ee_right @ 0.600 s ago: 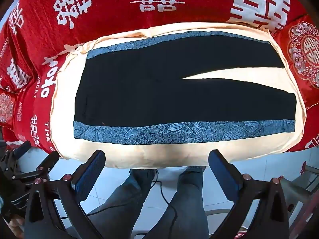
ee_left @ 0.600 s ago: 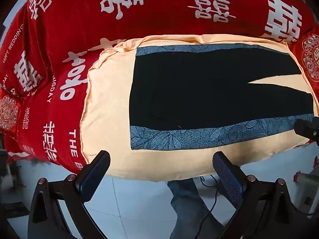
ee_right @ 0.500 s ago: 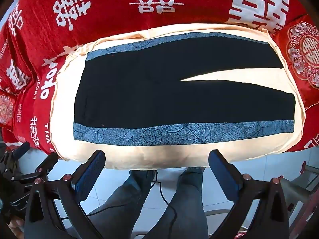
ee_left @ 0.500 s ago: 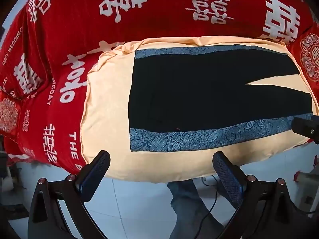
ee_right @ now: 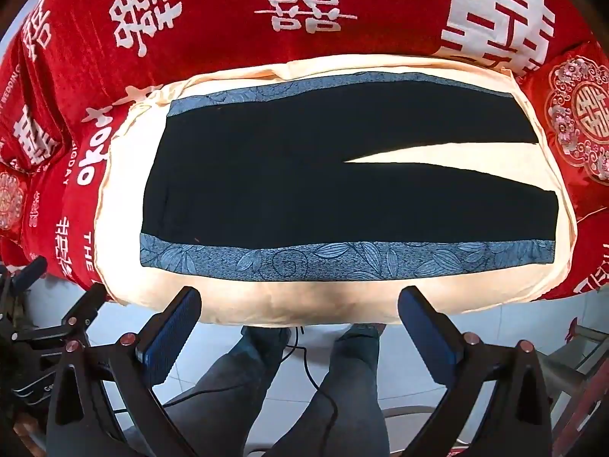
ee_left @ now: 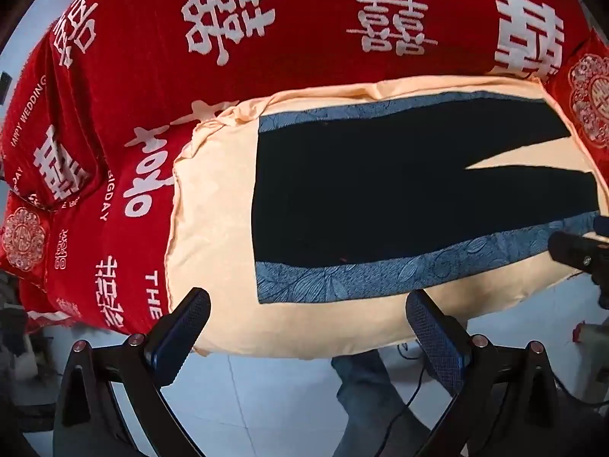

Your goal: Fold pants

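Note:
Black pants [ee_right: 304, 182] with blue-grey leaf-patterned side bands lie flat and unfolded on a cream cushion [ee_right: 304, 301], waist to the left, legs spread to the right. They also show in the left wrist view [ee_left: 380, 198]. My left gripper [ee_left: 306, 327] is open and empty, held off the cushion's near edge below the waist end. My right gripper [ee_right: 298, 323] is open and empty, off the near edge below the middle of the pants. The right gripper's tip [ee_left: 574, 249] shows at the right edge of the left wrist view.
The cushion lies on a red bed cover [ee_right: 266, 11] with white characters. A red embroidered pillow [ee_right: 578, 110] sits at the right. White tiled floor [ee_left: 266, 400], the person's legs [ee_right: 266, 381] and a cable lie below the near edge.
The left gripper has shifted slightly; the pants sit a little lower in its view. The right view is almost unchanged. Both grippers stay open.

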`<move>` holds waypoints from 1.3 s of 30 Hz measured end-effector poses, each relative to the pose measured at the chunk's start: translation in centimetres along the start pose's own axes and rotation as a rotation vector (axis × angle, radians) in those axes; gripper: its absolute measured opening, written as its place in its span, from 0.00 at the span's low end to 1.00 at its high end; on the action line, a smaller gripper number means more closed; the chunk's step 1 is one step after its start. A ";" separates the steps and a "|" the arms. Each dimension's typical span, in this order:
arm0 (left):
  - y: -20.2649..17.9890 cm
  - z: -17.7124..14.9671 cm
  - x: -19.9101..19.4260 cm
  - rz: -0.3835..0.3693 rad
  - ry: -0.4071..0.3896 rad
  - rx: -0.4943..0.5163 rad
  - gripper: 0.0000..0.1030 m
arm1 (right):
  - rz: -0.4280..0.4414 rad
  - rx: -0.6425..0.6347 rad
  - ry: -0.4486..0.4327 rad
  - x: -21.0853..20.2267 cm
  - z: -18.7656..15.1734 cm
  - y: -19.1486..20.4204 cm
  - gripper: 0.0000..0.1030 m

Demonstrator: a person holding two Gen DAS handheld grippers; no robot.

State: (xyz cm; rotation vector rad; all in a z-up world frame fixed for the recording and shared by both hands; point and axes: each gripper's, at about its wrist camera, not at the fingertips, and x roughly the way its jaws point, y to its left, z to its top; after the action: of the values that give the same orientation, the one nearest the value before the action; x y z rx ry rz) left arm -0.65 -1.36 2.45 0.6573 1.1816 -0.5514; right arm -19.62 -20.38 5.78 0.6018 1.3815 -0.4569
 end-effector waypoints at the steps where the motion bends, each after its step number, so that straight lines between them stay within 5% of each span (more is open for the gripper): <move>1: 0.1 0.0 -0.1 -0.004 -0.005 -0.003 1.00 | 0.001 0.003 0.000 0.0 0.0 -0.1 1.00; 39: -0.8 -0.1 -1.1 0.010 -0.008 0.014 1.00 | -0.001 -0.012 -0.023 -0.9 -0.8 -0.2 1.00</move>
State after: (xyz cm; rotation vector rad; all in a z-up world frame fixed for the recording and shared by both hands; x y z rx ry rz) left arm -1.61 -1.80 3.37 0.6724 1.1667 -0.5541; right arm -20.50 -20.03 6.55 0.5849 1.3614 -0.4549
